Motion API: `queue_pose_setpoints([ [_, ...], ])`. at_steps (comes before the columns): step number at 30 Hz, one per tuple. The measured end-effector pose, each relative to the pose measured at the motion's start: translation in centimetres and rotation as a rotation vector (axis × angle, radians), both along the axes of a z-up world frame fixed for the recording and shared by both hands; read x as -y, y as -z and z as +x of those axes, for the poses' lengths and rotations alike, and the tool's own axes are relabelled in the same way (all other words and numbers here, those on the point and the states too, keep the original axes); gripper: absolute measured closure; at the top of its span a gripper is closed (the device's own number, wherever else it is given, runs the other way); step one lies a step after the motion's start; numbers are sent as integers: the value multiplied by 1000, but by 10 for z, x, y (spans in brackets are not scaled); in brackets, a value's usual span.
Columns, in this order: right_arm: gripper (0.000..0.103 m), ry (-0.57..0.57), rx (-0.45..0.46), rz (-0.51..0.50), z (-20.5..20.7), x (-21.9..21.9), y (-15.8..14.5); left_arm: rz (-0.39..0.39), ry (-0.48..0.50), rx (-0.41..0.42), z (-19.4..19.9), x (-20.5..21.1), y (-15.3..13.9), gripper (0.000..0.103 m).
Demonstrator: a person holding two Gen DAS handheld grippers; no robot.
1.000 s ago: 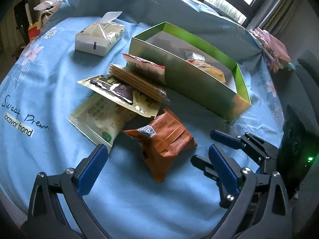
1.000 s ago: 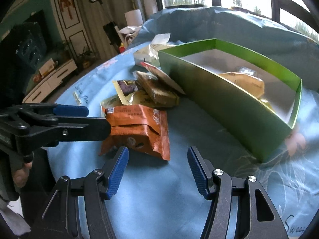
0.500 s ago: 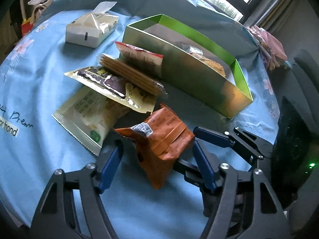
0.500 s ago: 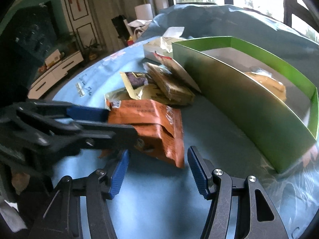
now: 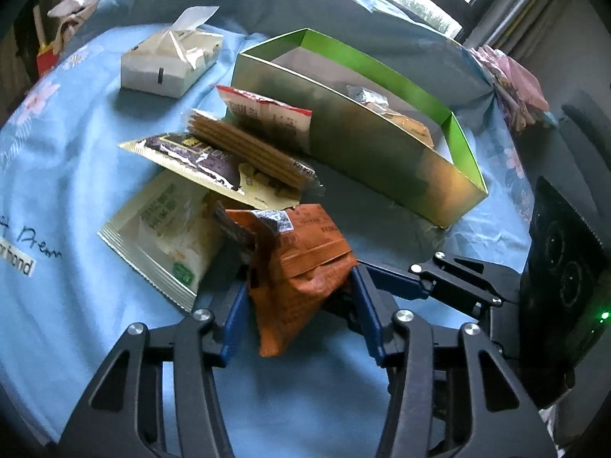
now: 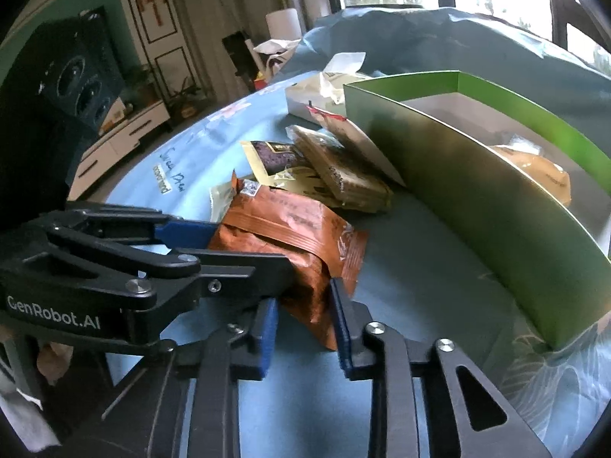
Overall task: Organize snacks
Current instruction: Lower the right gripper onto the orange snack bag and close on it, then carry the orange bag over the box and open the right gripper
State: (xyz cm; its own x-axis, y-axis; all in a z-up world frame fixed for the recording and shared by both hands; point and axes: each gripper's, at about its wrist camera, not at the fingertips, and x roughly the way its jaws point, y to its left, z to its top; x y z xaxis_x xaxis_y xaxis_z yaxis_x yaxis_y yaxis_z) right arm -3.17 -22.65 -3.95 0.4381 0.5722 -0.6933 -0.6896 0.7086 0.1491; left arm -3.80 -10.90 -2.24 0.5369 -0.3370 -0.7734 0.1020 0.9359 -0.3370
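Observation:
An orange snack packet lies at the near end of a pile of snacks on the blue cloth. My left gripper is shut on it, the packet crumpled between its blue pads. In the right wrist view the same packet sits between both grippers. My right gripper has narrowed around the packet's lower corner; whether its pads press it is unclear. The green box stands behind, with a few wrapped snacks inside.
A pale green packet, a purple-and-gold packet, a brown wafer pack and a red-edged packet lie left of the box. A tissue pack sits at the back left. A dark speaker stands at the right.
My left gripper moved forward and closed on the orange packet, lifting its end. My right gripper came closer and its fingers narrowed around the packet's corner.

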Motion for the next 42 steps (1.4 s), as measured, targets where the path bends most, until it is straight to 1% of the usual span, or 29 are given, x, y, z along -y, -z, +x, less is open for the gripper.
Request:
queue_pose_setpoints([
  [3,80,-3,3,15,-2,1,-2,5,9,9,-1,-1,-3,54],
  [5,81,-5,-3,30,-5,3,-4,8,17,11,-3,-1,-6,55],
  [8,82,-9,13,39,-11,7,-9,19,34,28,-10,1,-13,55],
  [14,82,-6,69,88,-21,13,-25,49,51,87,-19,6,-35,56],
  [19,82,32,122,112,-24,21,-39,75,77,132,-15,16,-52,57],
  [24,82,98,169,139,-16,35,-57,83,115,182,-2,32,-69,57],
  [29,82,169,214,181,-6,53,-77,82,159,241,19,49,-91,56],
  [31,82,198,237,183,0,60,-84,81,183,260,31,57,-98,56],
  [36,82,252,276,184,18,74,-98,80,214,281,57,70,-109,56],
  [42,82,299,283,197,46,85,-105,65,231,273,90,79,-116,57],
])
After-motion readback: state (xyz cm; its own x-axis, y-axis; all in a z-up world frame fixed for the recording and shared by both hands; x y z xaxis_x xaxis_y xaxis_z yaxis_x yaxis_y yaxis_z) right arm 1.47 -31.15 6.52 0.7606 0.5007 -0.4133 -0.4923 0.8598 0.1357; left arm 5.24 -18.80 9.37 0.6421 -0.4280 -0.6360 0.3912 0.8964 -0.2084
